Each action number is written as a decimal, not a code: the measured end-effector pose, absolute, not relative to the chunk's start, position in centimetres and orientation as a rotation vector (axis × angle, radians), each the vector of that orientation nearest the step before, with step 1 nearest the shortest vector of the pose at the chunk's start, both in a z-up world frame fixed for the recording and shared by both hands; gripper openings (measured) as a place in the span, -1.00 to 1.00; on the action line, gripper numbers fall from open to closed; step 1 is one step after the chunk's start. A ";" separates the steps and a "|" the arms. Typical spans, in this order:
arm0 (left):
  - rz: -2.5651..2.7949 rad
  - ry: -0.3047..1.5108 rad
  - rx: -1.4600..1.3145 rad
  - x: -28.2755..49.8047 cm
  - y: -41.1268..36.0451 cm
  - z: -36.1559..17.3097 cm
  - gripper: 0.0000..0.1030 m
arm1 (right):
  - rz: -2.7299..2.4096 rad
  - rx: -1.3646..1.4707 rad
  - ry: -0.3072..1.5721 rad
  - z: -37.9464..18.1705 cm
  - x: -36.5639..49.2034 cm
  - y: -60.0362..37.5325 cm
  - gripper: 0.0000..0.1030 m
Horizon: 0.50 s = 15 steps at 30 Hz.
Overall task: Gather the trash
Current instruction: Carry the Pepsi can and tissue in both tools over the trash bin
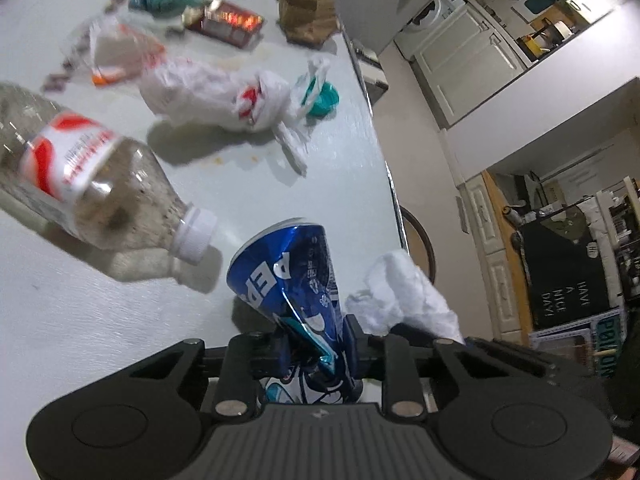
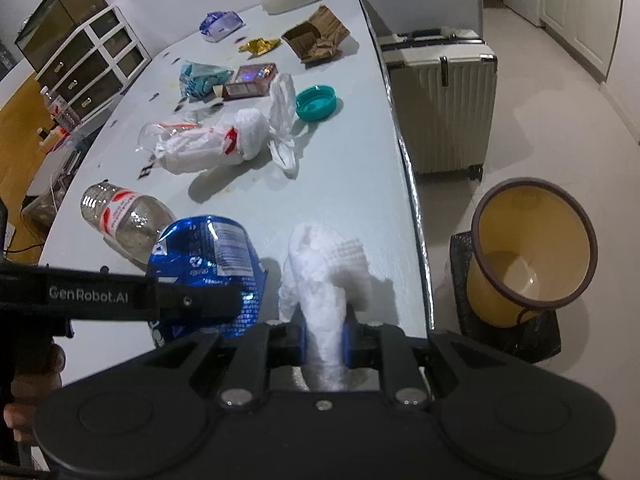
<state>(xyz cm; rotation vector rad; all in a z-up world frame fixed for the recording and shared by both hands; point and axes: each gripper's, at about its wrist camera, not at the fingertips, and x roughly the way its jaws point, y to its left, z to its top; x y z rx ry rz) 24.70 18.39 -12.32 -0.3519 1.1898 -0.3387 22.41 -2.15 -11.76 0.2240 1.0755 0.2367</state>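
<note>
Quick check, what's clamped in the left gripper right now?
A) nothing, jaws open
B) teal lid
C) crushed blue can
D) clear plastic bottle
C: in the left wrist view the left gripper has its pads pressed on the crushed blue can; the clear plastic bottle and teal lid lie untouched on the table.

Your two wrist views: both close, angled down along the tongs; both share the surface [image 1: 280, 184], crushed can [image 1: 288, 276] and tissue [image 2: 320, 276].
</note>
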 end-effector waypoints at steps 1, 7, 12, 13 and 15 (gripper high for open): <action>-0.329 1.168 -0.324 24.2 18.4 -11.8 -0.49 | 0.234 0.218 1.066 -11.4 22.3 -2.2 -0.67; -0.267 1.068 -0.233 21.9 18.8 -8.4 -0.50 | 0.251 0.199 0.991 -8.9 21.3 -2.3 -0.67; -0.217 1.002 -0.171 19.8 18.9 -6.0 -0.50 | 0.265 0.164 0.920 -6.3 19.9 -2.2 -0.67; -0.205 0.989 -0.162 19.4 18.9 -5.6 -0.50 | 0.266 0.152 0.904 -5.7 19.5 -2.2 -0.67; -0.191 0.965 -0.157 18.4 19.0 -4.7 -0.50 | 0.272 0.134 0.883 -4.7 18.9 -2.2 -0.67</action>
